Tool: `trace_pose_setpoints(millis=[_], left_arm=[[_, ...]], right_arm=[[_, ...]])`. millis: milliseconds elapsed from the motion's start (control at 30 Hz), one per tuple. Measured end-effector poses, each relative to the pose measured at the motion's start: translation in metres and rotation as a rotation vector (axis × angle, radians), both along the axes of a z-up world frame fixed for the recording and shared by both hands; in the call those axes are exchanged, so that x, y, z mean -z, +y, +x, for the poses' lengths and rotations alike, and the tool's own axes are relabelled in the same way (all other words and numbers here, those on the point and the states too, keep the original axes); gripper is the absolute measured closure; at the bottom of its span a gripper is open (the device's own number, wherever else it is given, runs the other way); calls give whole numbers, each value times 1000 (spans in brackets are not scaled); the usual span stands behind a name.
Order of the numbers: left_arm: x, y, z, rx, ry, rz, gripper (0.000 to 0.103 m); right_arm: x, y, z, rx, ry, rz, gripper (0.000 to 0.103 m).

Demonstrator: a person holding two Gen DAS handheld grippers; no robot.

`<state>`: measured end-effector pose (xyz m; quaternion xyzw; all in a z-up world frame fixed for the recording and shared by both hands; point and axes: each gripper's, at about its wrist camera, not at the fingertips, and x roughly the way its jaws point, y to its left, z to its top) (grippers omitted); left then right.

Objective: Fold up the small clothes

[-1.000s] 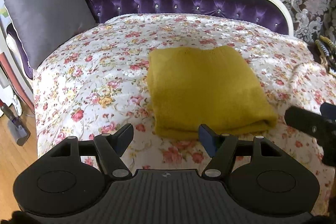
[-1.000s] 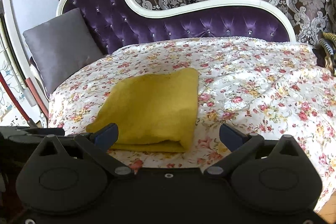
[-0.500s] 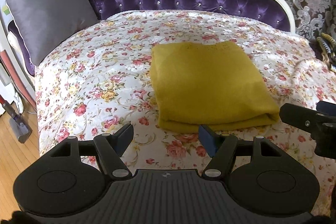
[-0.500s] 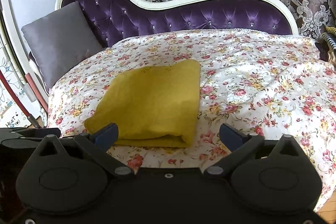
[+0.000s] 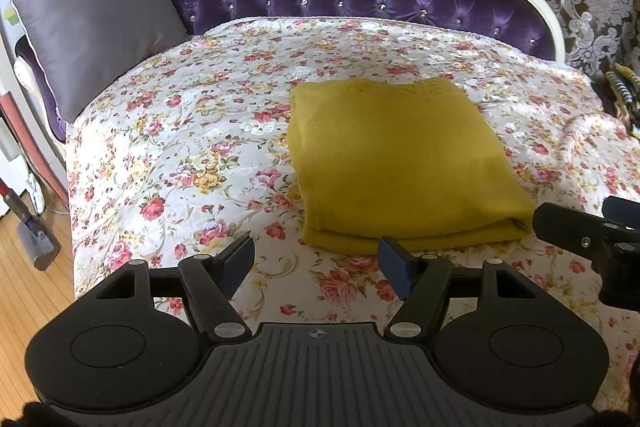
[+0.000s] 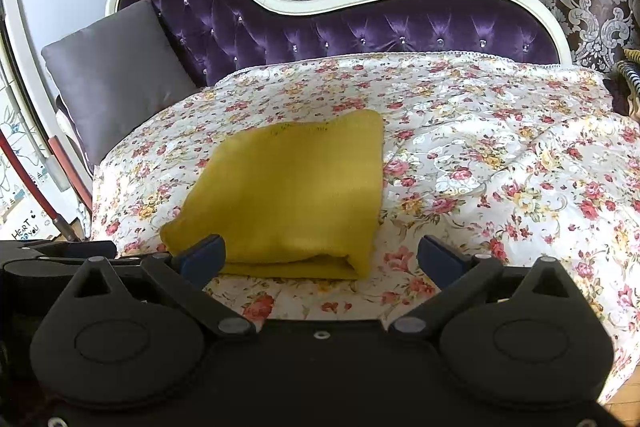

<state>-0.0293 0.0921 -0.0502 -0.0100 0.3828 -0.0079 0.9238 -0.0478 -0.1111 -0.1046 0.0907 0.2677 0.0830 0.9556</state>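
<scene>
Lying folded into a neat rectangle on the floral bedspread [image 5: 168, 147], the mustard-yellow knitted garment [image 5: 400, 163] looks finished; both left tongs [image 5: 316, 263] and right tongs [image 6: 320, 255] hover wide, empty, just short of it.

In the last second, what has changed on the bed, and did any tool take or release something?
Both tools, left tool and right tool, drew back from the folded yellow garment, open and empty; nothing was gripped or released. The garment stayed folded at the same spot on the floral bedspread; the grey cushion did not move.
</scene>
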Motion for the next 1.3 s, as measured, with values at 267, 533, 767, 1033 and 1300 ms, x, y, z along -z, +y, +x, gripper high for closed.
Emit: trace_pose_setpoints(millis=[267, 533, 767, 1033, 1300], left_arm=[[1, 0, 0, 3, 4, 0, 36], [1, -1, 1, 5, 8, 1, 36], [2, -2, 2, 12, 11, 2, 36], [2, -2, 3, 12, 11, 1, 36], [2, -1, 5, 16, 11, -2, 36]], right_arm=[[2, -1, 1, -2, 8, 9, 1], [2, 1, 2, -5, 8, 8, 1], [2, 1, 2, -6, 7, 5, 1], [1, 2, 4, -12, 9, 4, 1], [2, 1, 5, -19, 8, 2, 1]])
